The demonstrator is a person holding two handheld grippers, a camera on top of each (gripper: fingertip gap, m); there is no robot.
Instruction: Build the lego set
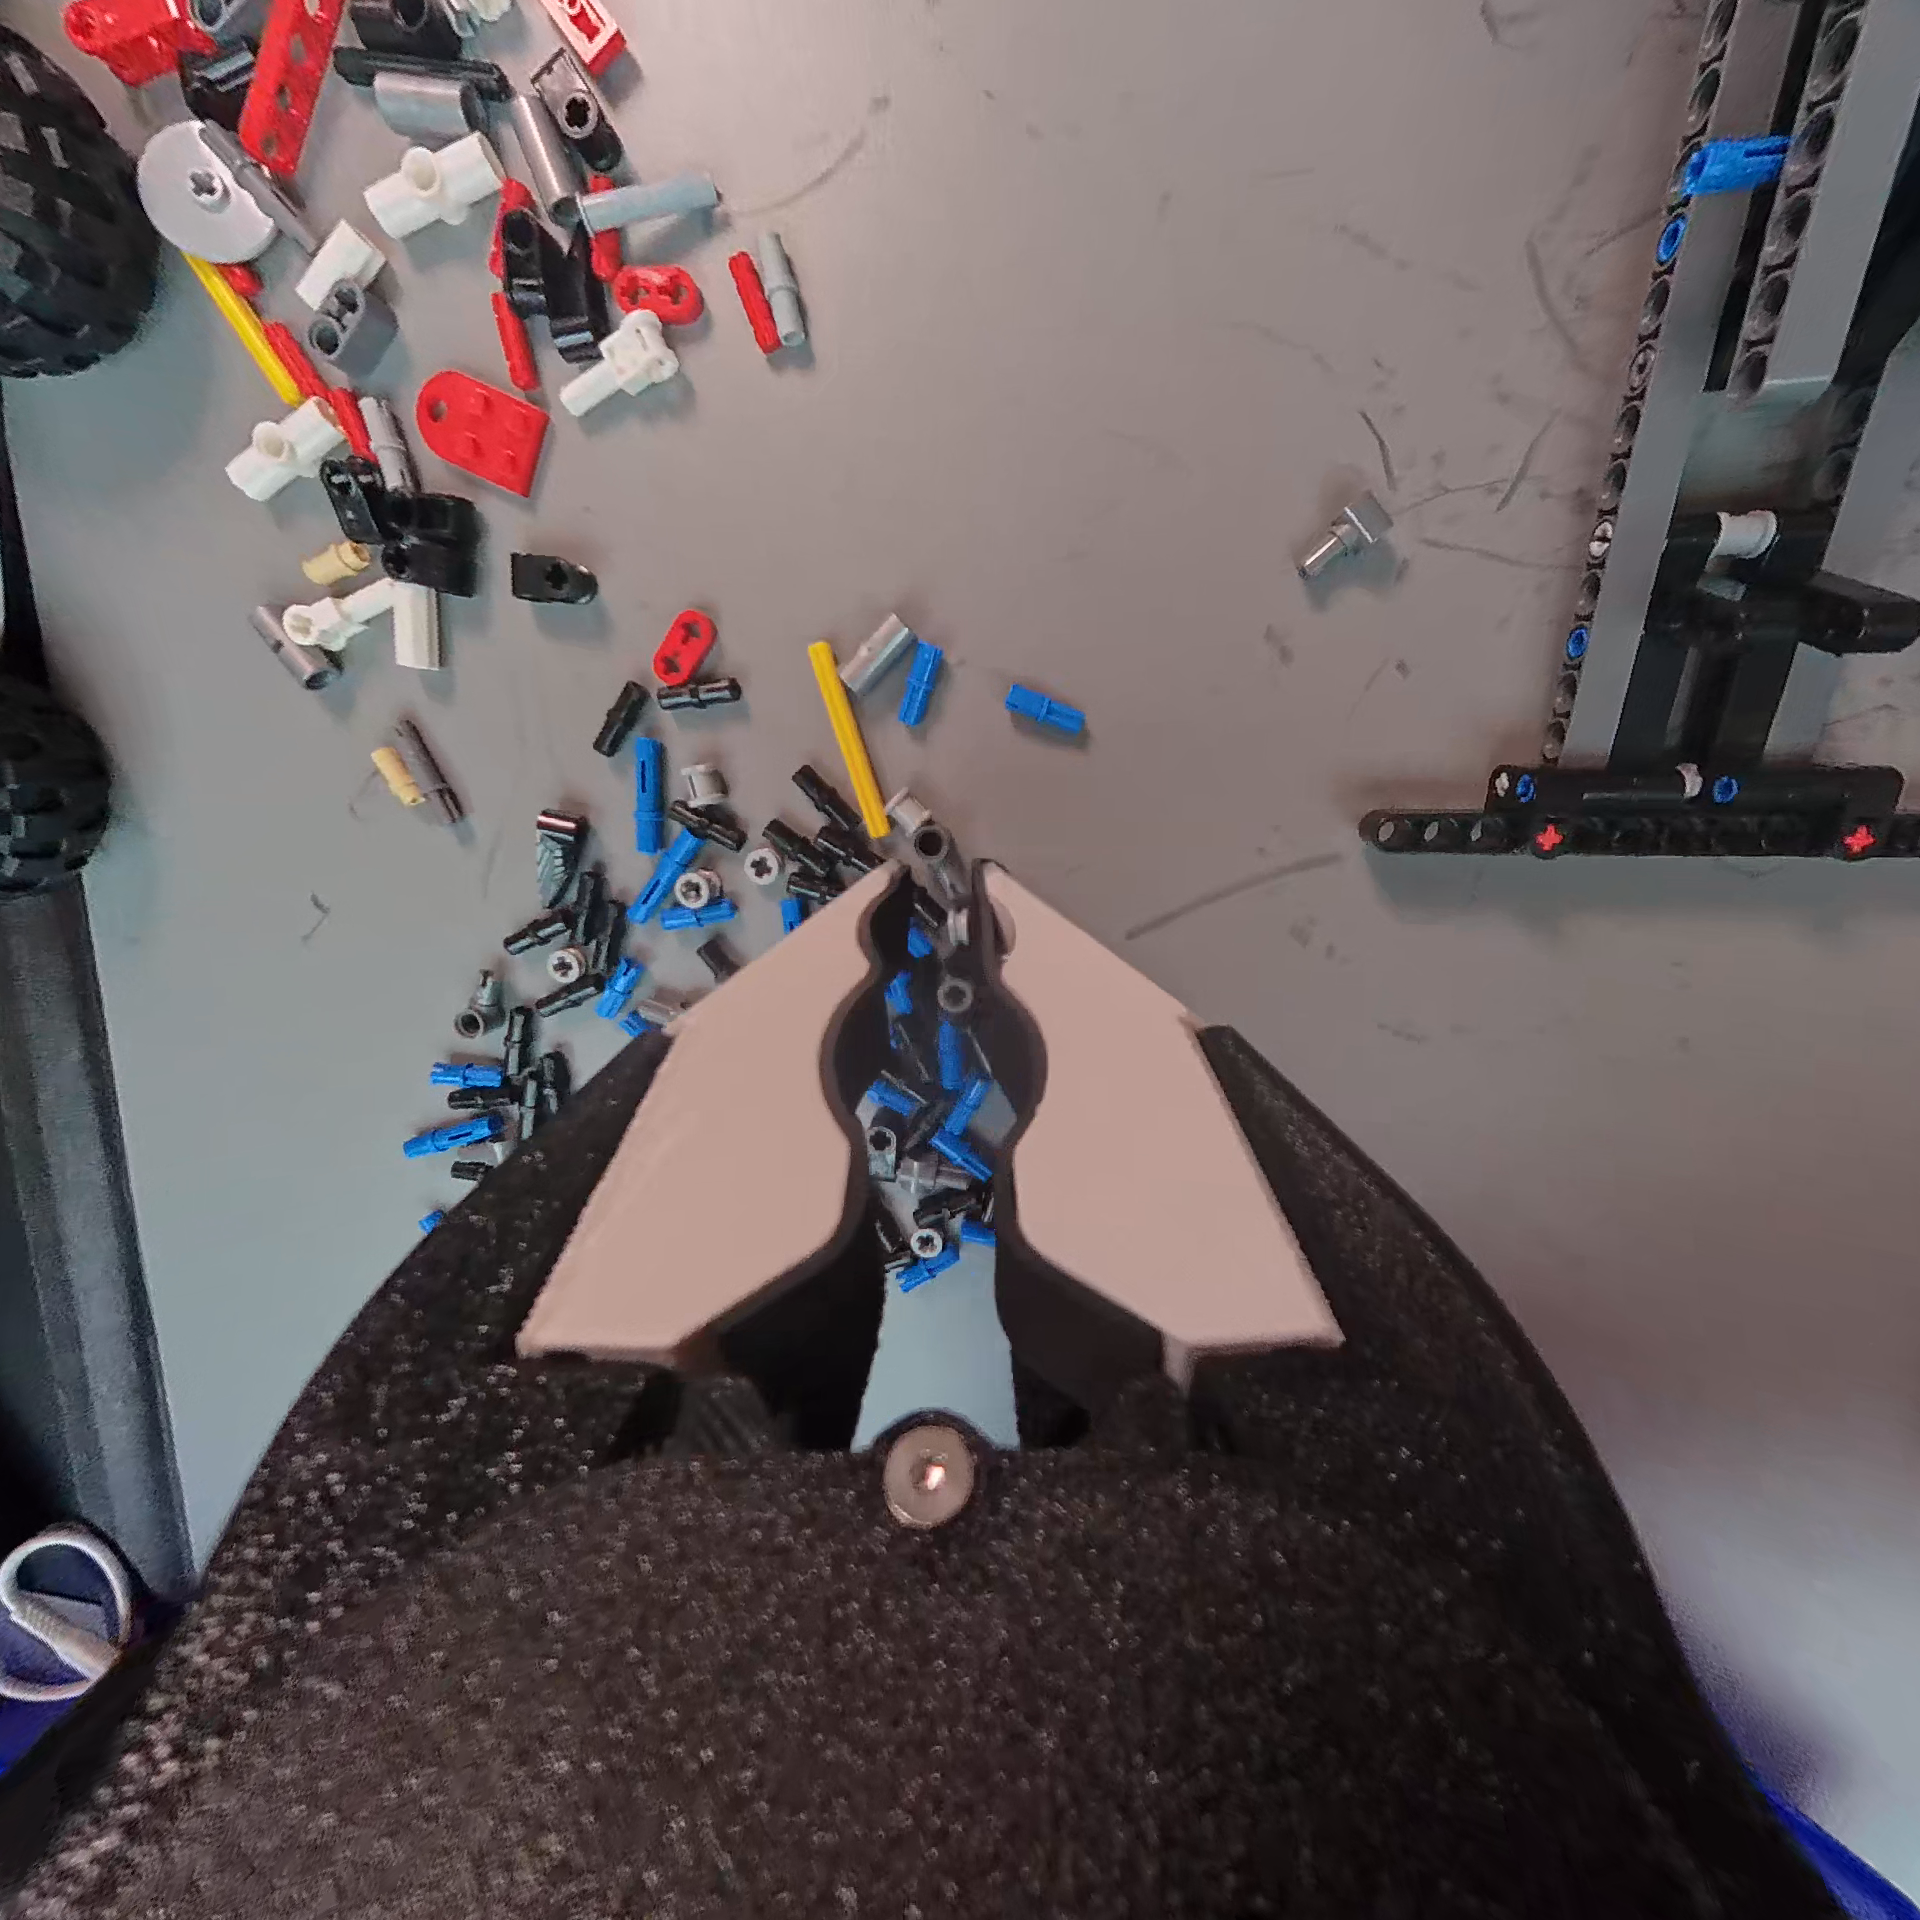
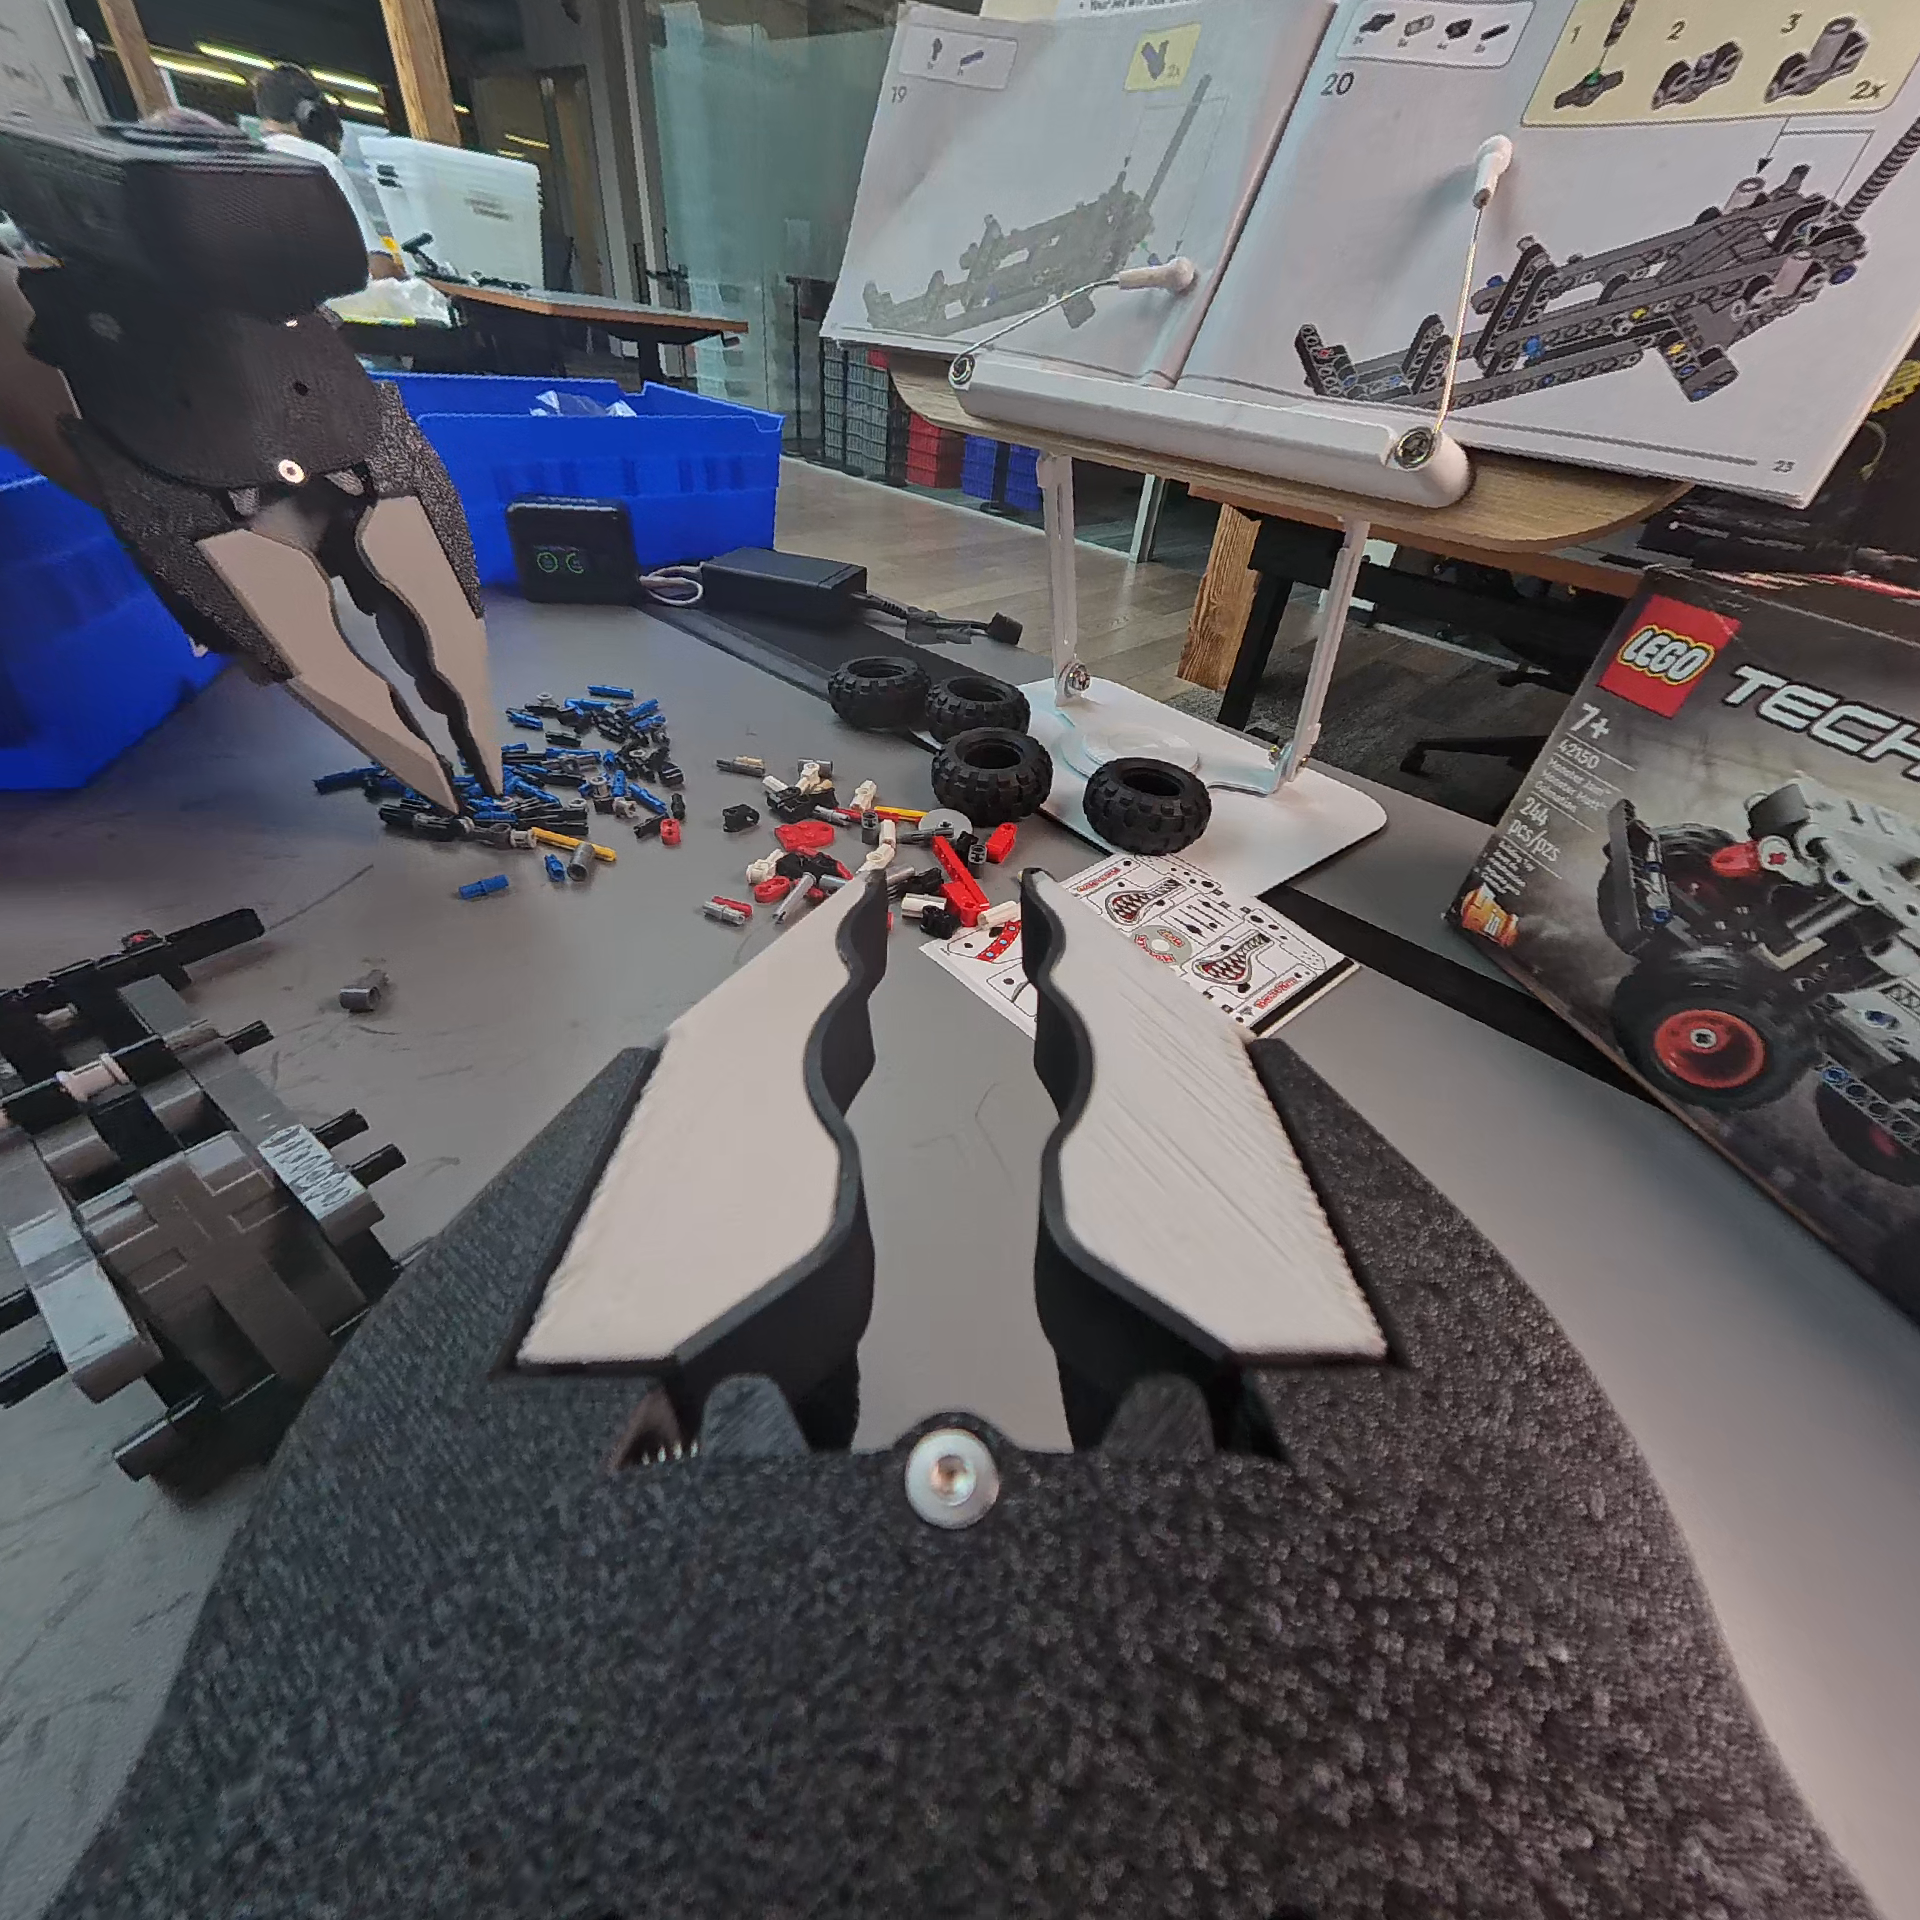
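On a scuffed grey table [image 1: 1195, 312], the left gripper [image 1: 940, 873] dips into a pile of small blue and black pins [image 1: 665, 894]. Its tips are nearly together around a small grey piece [image 1: 932, 847]; whether they grip it is unclear. The right gripper [image 2: 956, 883] hovers open and empty. The half-built frame [image 2: 156, 1174] lies just left, cut off at the edge.
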